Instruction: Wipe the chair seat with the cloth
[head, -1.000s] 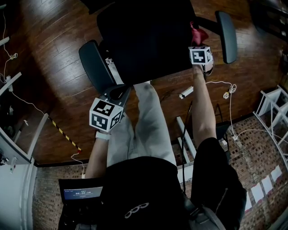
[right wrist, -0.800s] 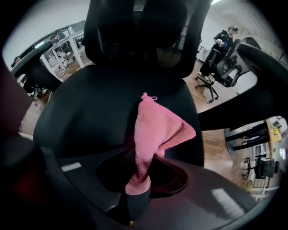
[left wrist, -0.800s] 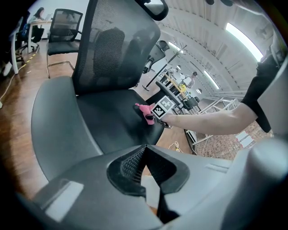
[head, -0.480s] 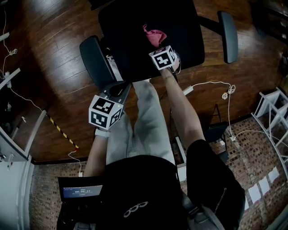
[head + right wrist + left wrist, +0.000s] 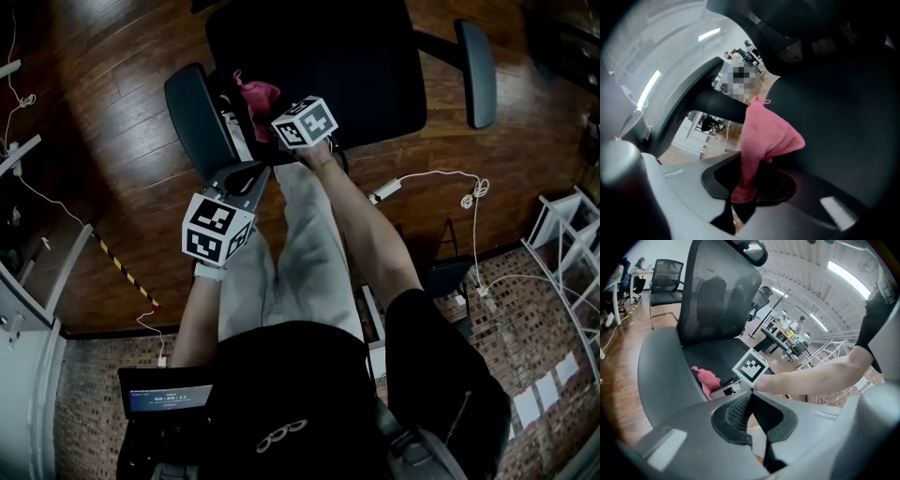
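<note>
The black chair seat (image 5: pixel 328 56) fills the top of the head view, with its mesh back (image 5: pixel 717 291) upright in the left gripper view. A pink cloth (image 5: pixel 255 92) lies at the seat's left edge, beside the left armrest (image 5: pixel 192 117). My right gripper (image 5: pixel 274 111) is shut on the cloth (image 5: pixel 764 136), which bunches out of the jaws against the dark seat (image 5: pixel 843 117). My left gripper (image 5: pixel 242 187) hangs shut and empty just off the seat's front left corner. From there it looks at the cloth (image 5: pixel 707 378) and at the right gripper's marker cube (image 5: pixel 750 366).
The right armrest (image 5: pixel 473 70) sticks out at the far side. A white cable and plug (image 5: pixel 389 192) lie on the wooden floor (image 5: pixel 112 84) in front of the chair. The person's legs (image 5: pixel 291 262) stand close to the seat's front. More chairs and desks (image 5: pixel 665 275) stand behind.
My right gripper has dragged the pink cloth across the seat from its right edge to its left edge. The left gripper has stayed almost still.
</note>
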